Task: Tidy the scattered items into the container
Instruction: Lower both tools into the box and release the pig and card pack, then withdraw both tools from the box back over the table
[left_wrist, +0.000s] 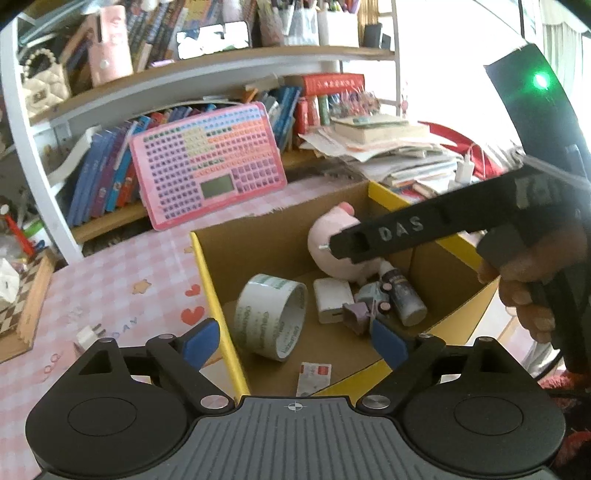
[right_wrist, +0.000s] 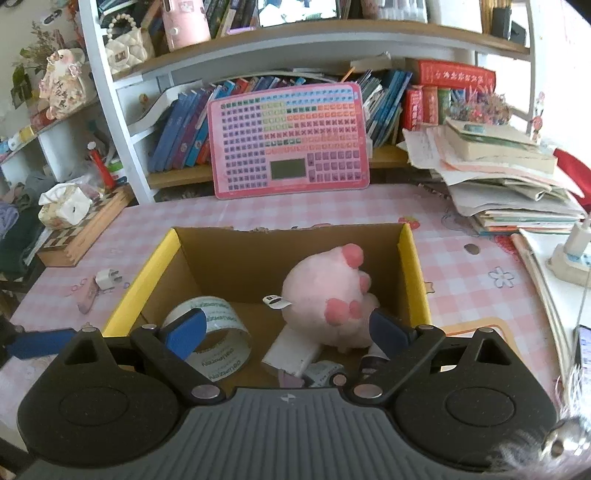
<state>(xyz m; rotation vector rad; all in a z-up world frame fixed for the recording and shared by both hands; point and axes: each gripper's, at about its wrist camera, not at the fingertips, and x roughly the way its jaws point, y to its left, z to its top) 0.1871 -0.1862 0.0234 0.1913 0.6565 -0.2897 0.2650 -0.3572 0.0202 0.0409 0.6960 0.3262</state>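
A cardboard box with yellow edges (left_wrist: 207, 266) (right_wrist: 413, 266) stands on the pink checked tablecloth. Inside lie a roll of clear tape (left_wrist: 271, 319) (right_wrist: 218, 339), a pink plush toy (left_wrist: 332, 240) (right_wrist: 325, 295), a white block (left_wrist: 332, 299) (right_wrist: 291, 350), a small dark bottle (left_wrist: 404, 295) and a small card (left_wrist: 314, 376). My left gripper (left_wrist: 295, 341) hovers open over the box's near left edge, nothing between its blue pads. My right gripper (right_wrist: 286, 332) is open above the box, empty; its black body (left_wrist: 424, 229) shows in the left wrist view, held by a hand (left_wrist: 528, 295).
A white plug adapter (right_wrist: 107, 278) (left_wrist: 86, 334) and a pink object (right_wrist: 86, 293) lie on the cloth left of the box. A pink keyboard-like toy (right_wrist: 288, 140) leans on the bookshelf behind. Stacked papers and books (right_wrist: 498, 173) sit at right, a chessboard box (right_wrist: 81, 229) at left.
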